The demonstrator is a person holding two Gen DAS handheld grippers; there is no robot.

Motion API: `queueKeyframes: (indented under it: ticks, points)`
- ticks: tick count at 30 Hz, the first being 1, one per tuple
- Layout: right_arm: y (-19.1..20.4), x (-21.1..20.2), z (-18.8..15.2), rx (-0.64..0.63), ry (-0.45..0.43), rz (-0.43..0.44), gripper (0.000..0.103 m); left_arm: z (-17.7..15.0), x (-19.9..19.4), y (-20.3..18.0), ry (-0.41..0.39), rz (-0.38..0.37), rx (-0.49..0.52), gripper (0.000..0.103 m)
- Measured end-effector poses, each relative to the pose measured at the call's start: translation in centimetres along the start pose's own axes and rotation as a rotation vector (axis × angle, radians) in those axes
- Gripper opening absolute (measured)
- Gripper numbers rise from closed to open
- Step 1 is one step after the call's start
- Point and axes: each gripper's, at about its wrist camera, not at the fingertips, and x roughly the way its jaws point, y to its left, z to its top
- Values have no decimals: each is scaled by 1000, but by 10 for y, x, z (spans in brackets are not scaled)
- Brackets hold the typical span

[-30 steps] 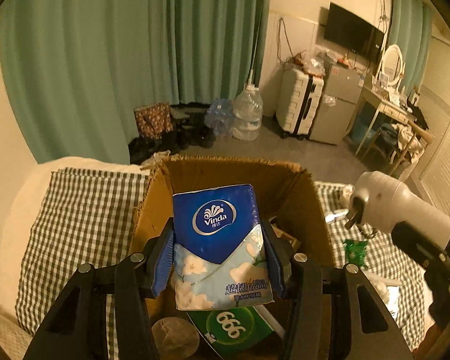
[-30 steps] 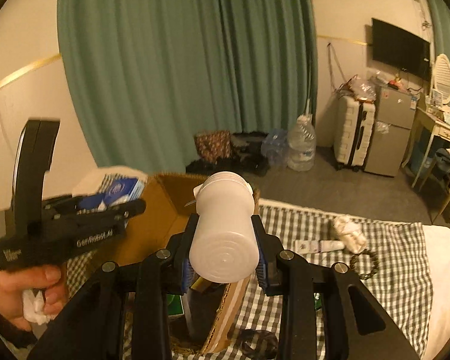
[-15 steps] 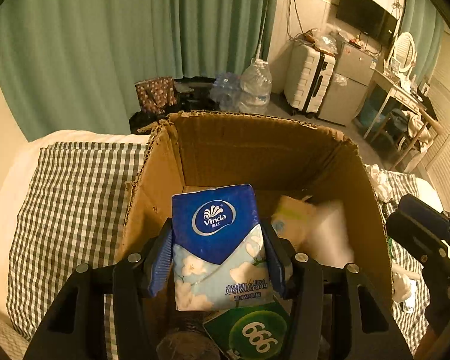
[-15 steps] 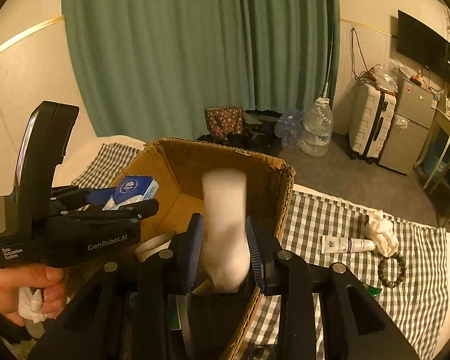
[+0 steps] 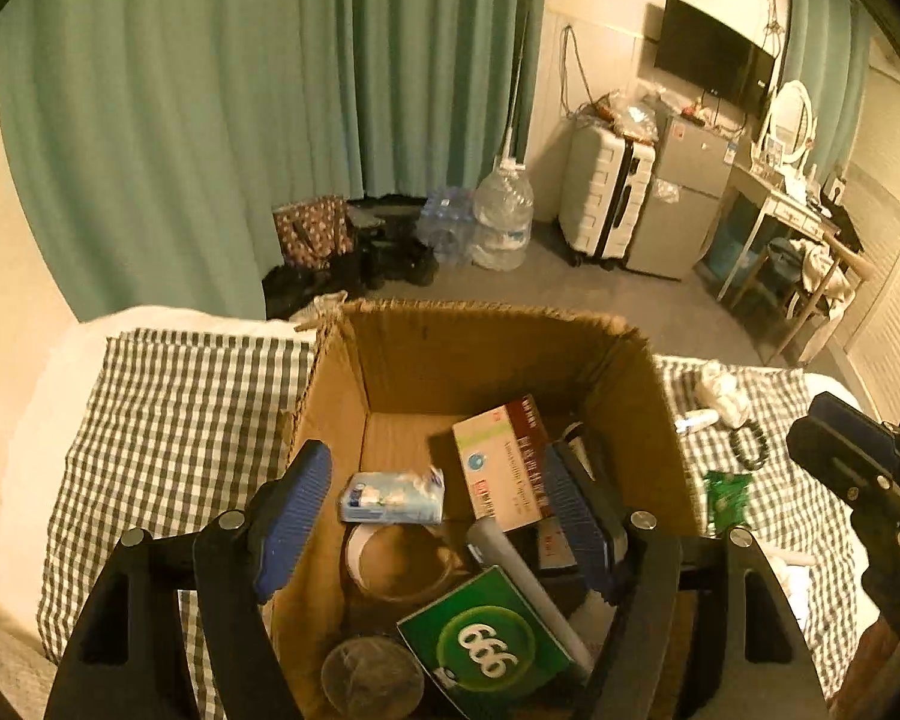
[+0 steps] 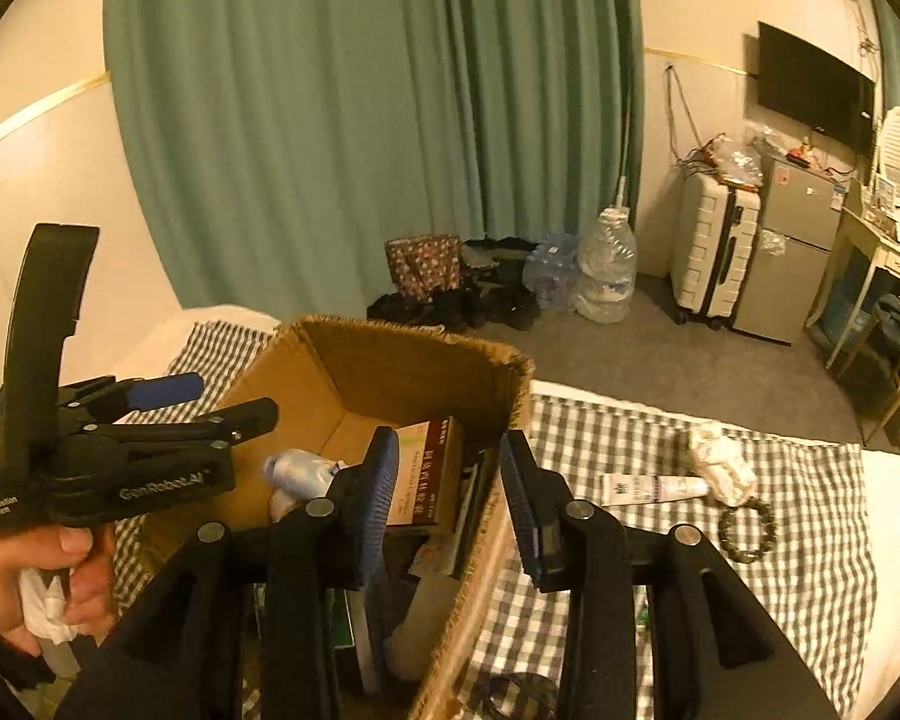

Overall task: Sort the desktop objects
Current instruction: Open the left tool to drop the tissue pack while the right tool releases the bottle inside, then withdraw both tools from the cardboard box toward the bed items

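The blue tissue pack (image 5: 390, 498) lies loose on the floor of the cardboard box (image 5: 480, 336), just below my left gripper (image 5: 435, 468). Its jaws are opening, with nothing pressed between the blue pads. The white bottle (image 5: 528, 588) lies slanted in the box beside a green "666" pack (image 5: 486, 642) and a white and maroon carton (image 5: 501, 462). My right gripper (image 6: 450, 450) hangs over the box's right wall (image 6: 486, 540); its jaws are opening and empty. In the right wrist view the left gripper (image 6: 228, 397) is over the box's left side, held by a hand (image 6: 60, 576).
A tape roll (image 5: 390, 564) and a round lid (image 5: 372, 678) also sit in the box. Right of the box, on the checked cloth (image 6: 600, 438), lie a white tube (image 6: 654, 487), crumpled tissue (image 6: 723, 471), a bead bracelet (image 6: 747, 531) and a green packet (image 5: 726, 495).
My left gripper has let go of the tissue pack, which dropped into the box. My right gripper has released the white bottle into the box and now stands empty.
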Motion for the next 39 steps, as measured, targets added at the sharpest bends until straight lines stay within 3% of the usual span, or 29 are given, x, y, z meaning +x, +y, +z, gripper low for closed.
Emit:
queueKeyframes:
  ticks: [7,13,18,28,39]
  points:
    - [-24,-64,5,-52,-102,-63,35,13,-44,-24,-76,-10,10,84]
    - [-69,-110,9,4,-126,-122,35,21,-67,-53,-112,-40,8,93]
    - [-104,-141,9,74,-146,-160,35,21,-88,-87,-186,10,57,103]
    - [-167,-184,-3,142,-173,-219,39,27,-99,-144,-233,13,88,103]
    - [-225,-193,-20,184,-157,-230,43,21,-79,-200,-229,8,106,103]
